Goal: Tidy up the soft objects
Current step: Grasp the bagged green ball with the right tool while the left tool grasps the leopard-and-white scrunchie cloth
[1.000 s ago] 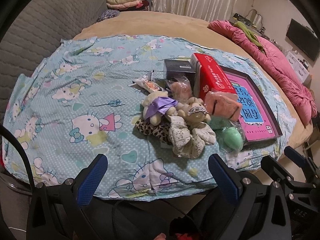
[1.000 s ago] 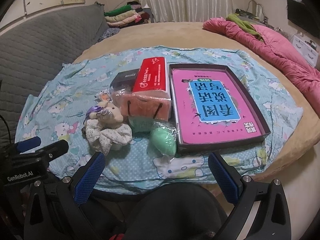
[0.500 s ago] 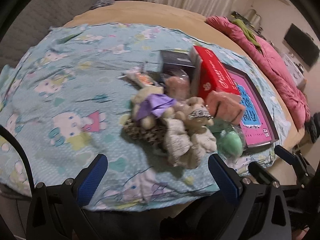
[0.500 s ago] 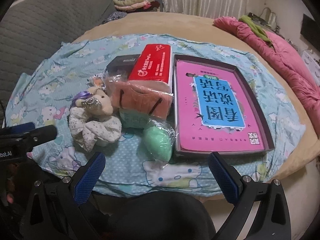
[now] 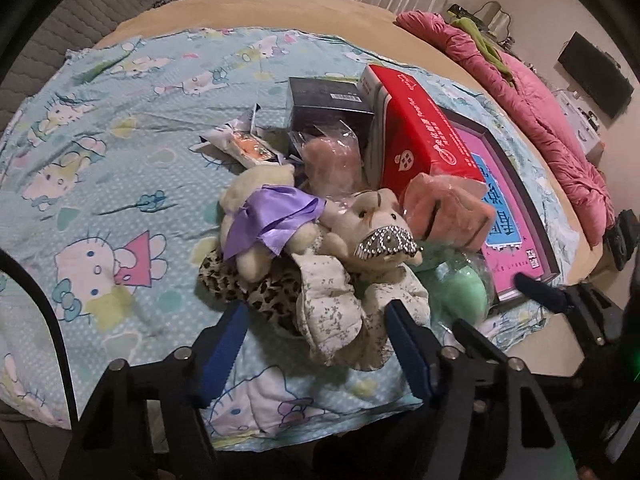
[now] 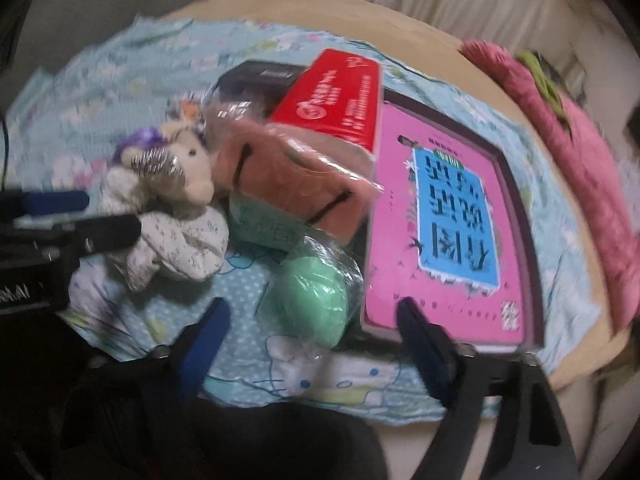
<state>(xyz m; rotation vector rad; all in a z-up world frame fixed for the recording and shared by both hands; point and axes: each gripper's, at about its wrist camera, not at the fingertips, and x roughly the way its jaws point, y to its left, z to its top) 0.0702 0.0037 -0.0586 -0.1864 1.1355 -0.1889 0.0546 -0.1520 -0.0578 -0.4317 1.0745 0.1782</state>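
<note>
Showing leopard scrunchie (image 5: 256, 292) only in left view; right view blurred. Left gripper (image 5: 316, 326) wide open, empty, floral scrunchie (image 5: 340, 312) between its fingers. Right gripper (image 6: 312, 320) wide open, empty, green plush (image 6: 308, 300) just ahead.

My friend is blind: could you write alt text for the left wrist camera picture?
An open left gripper reaches toward a heap of plush toys on a cartoon-print sheet. Behind the heap lie a red box and a pink book.

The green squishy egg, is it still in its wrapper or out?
Still wrapped. The green egg sits inside clear, crinkly plastic that shines around it, beside the pink box; the left wrist view shows that wrap too.
</note>
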